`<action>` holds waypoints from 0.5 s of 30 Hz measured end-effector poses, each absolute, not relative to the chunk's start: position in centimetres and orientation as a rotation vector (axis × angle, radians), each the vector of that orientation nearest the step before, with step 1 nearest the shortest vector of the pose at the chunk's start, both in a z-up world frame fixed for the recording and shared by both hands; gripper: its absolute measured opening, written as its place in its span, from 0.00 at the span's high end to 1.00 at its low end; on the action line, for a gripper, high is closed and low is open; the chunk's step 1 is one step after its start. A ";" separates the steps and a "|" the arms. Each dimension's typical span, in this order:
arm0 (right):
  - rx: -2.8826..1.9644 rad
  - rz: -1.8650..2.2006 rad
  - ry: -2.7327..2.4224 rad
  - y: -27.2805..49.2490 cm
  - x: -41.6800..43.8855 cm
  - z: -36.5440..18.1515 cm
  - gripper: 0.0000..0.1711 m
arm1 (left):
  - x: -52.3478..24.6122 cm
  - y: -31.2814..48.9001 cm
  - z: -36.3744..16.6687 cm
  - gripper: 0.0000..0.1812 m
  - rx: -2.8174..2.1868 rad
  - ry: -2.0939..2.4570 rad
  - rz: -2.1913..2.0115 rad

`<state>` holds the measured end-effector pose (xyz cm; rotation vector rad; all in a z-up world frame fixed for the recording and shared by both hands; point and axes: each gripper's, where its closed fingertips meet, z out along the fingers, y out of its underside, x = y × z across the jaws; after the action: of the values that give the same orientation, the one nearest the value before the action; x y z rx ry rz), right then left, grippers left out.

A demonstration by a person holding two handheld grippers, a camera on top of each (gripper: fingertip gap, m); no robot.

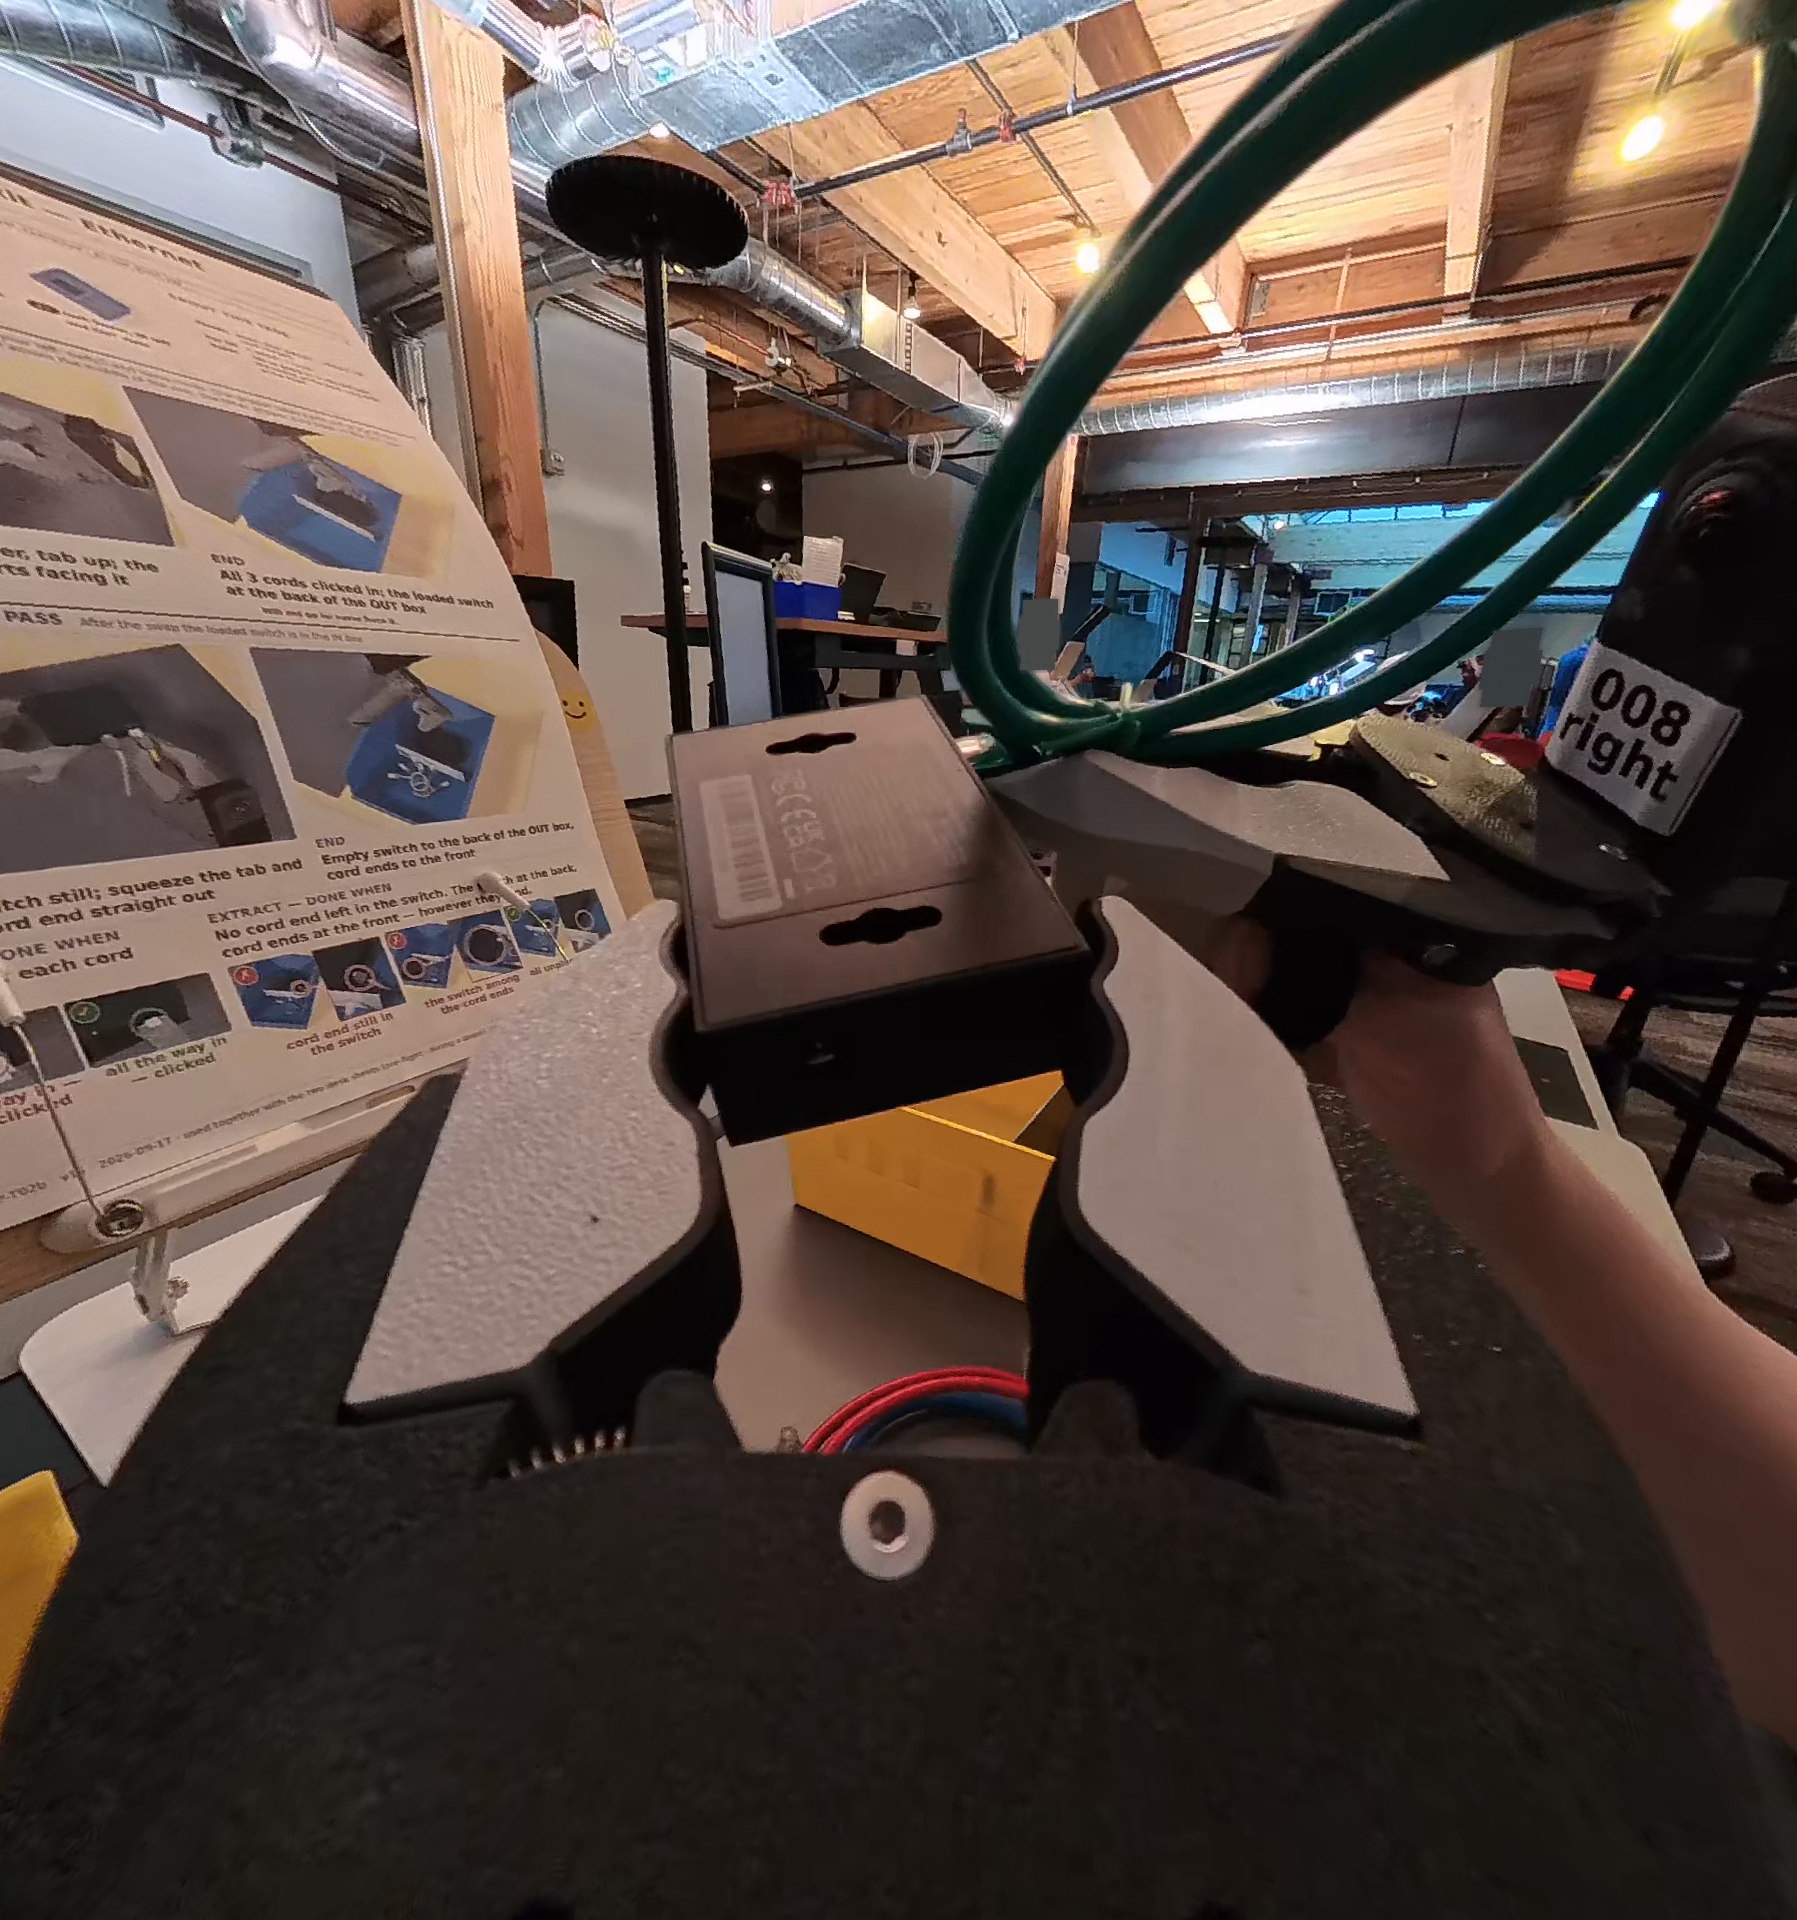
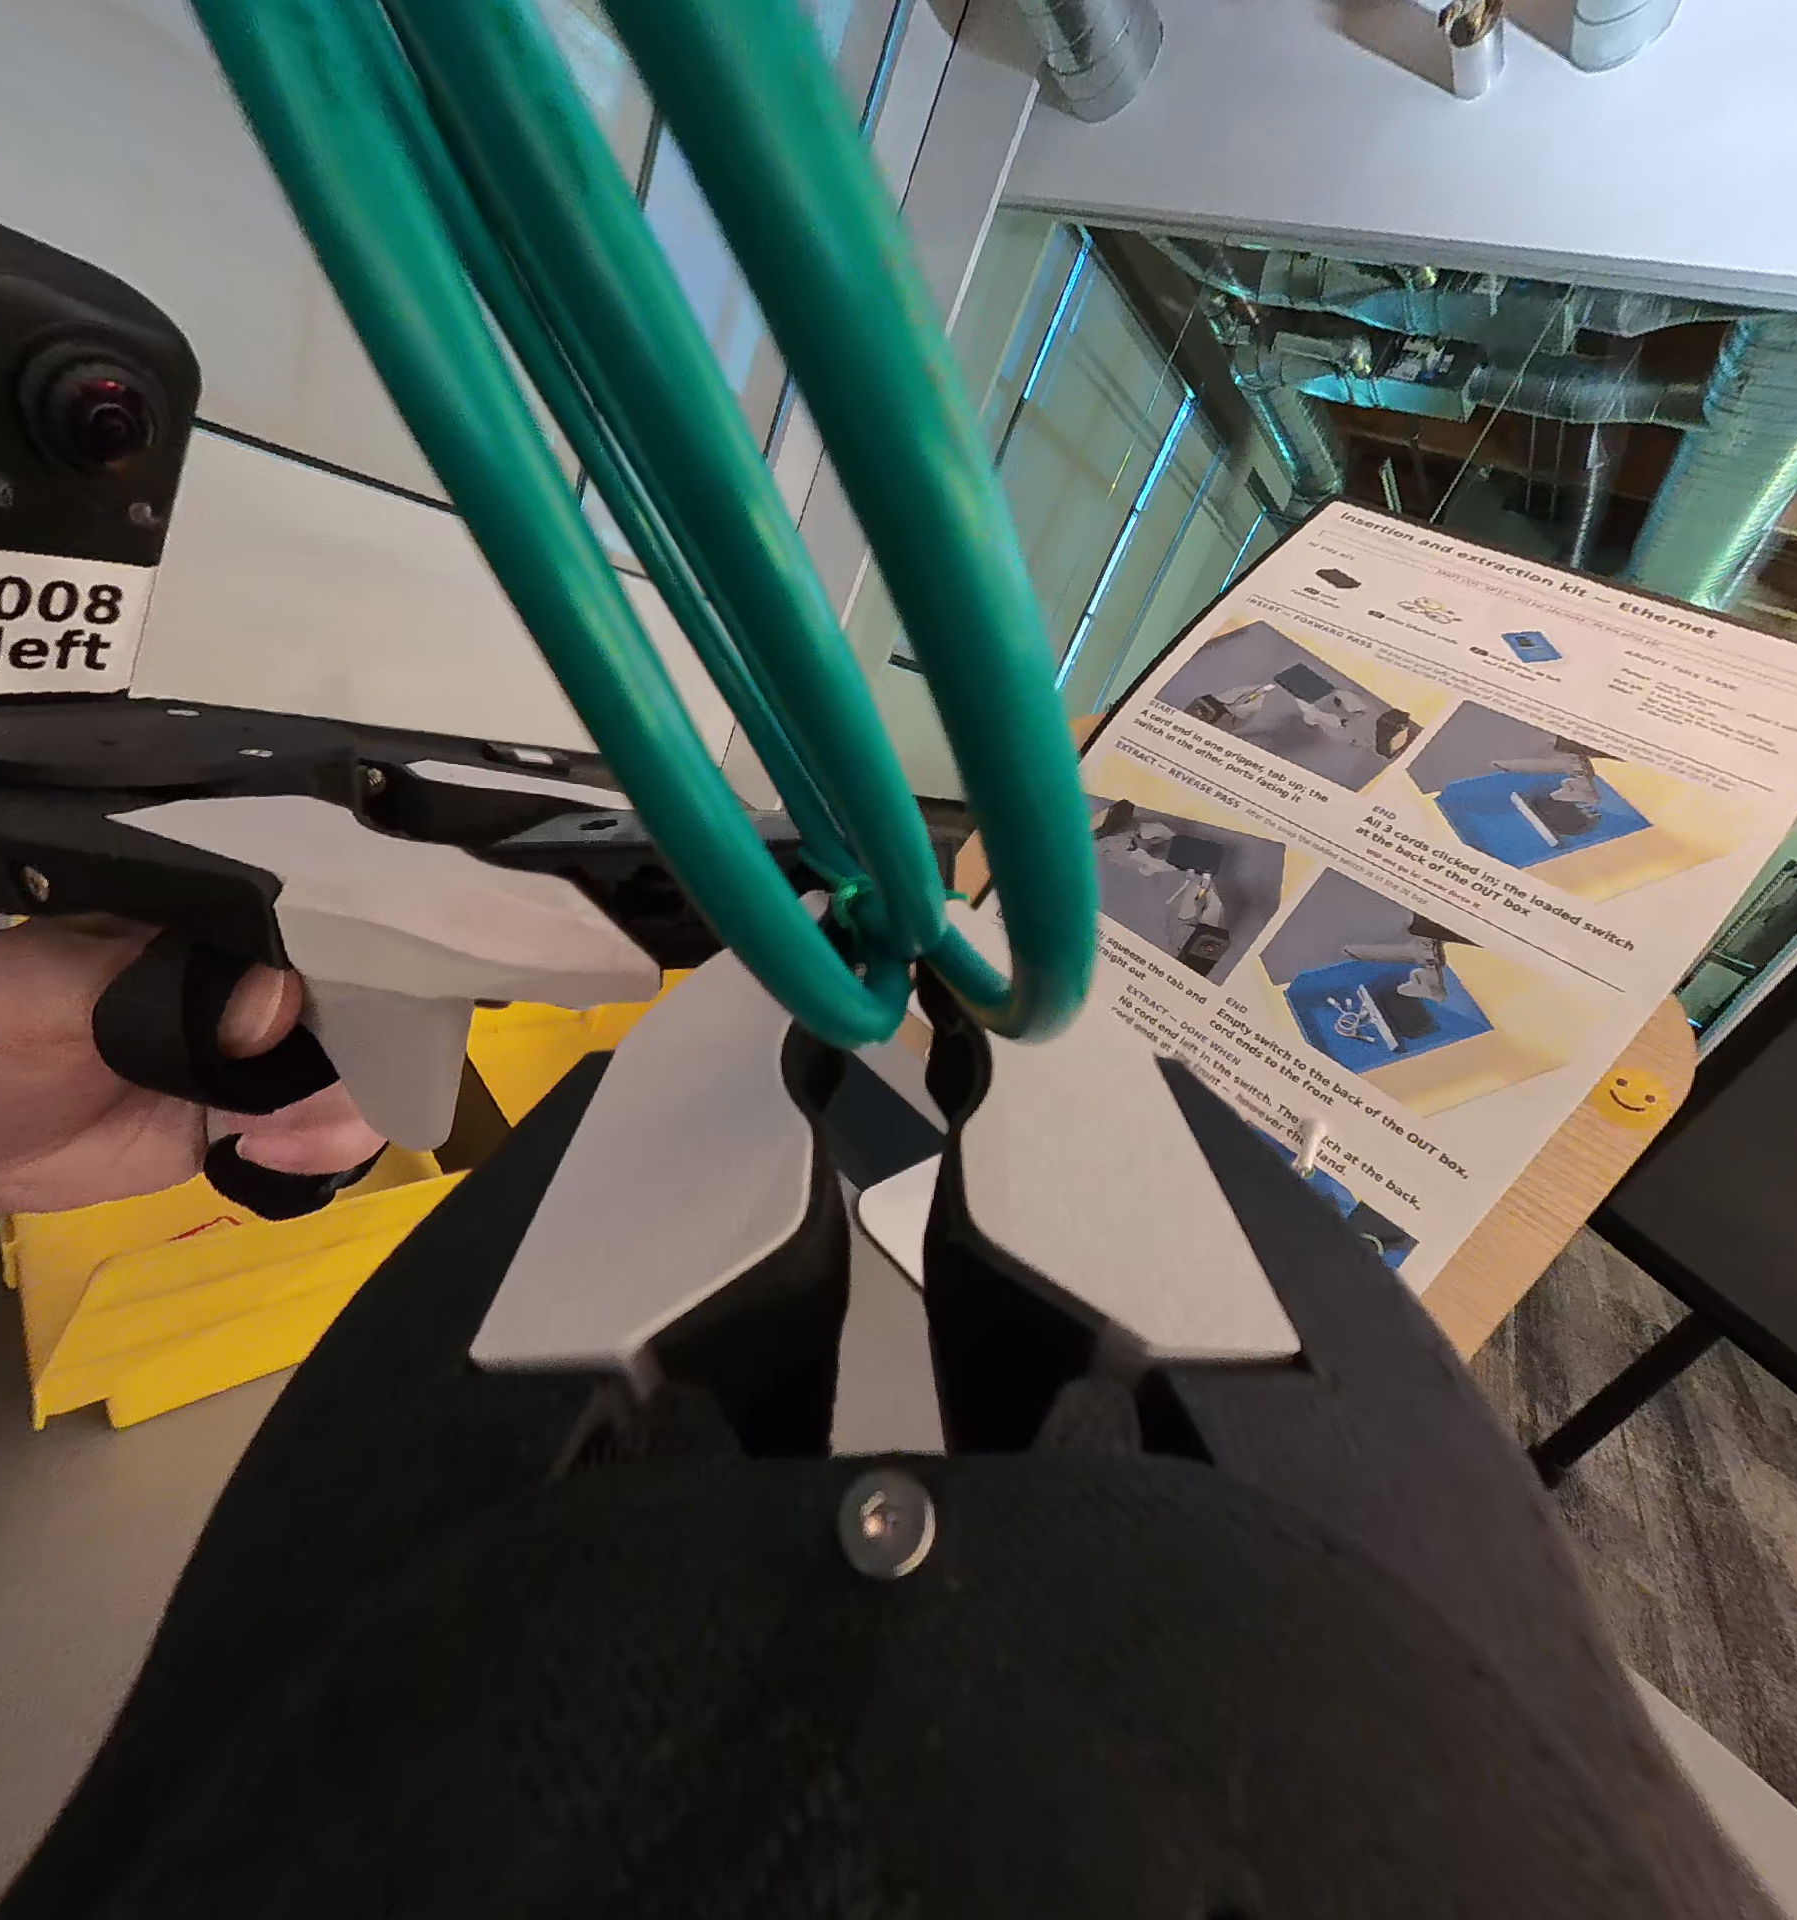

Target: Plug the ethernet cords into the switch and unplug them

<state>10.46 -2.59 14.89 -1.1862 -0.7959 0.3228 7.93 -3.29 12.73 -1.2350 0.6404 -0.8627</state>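
Grey-padded fingers of our left gripper point(image 1: 878, 1023) are clenched on the black switch point(image 1: 852, 883), held off the table with its labelled underside up, above a yellow bin point(image 1: 935, 1184). Our right gripper point(image 2: 909, 997) pinches the green ethernet cord point(image 2: 800, 582) near its tied bundle, loops arching overhead; whether it grips the plug itself we cannot tell. In the left wrist view the right gripper's tip meets the switch's far end, where we judge the ports sit. To do this well, we should keep the switch rigid, line the plug square to a port, and push straight. An instruction sheet point(image 2: 1413, 852) stands beside us.
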 end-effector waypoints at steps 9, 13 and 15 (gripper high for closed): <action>-1.181 0.322 -0.806 -2.8 10.5 14.9 0.92 | 8.1 -3.6 12.6 0.62 -1.255 0.664 -0.855; -1.143 0.364 -0.788 -2.7 10.4 15.1 0.92 | 8.0 -3.4 12.9 0.62 -1.229 0.670 -0.784; -1.084 0.373 -0.798 -2.7 10.4 15.3 0.92 | 7.9 -3.4 13.1 0.62 -1.228 0.730 -0.682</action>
<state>10.45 -2.71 15.27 -1.0841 -0.7983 0.3725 7.90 -3.39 13.11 -1.2280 0.7298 -0.6820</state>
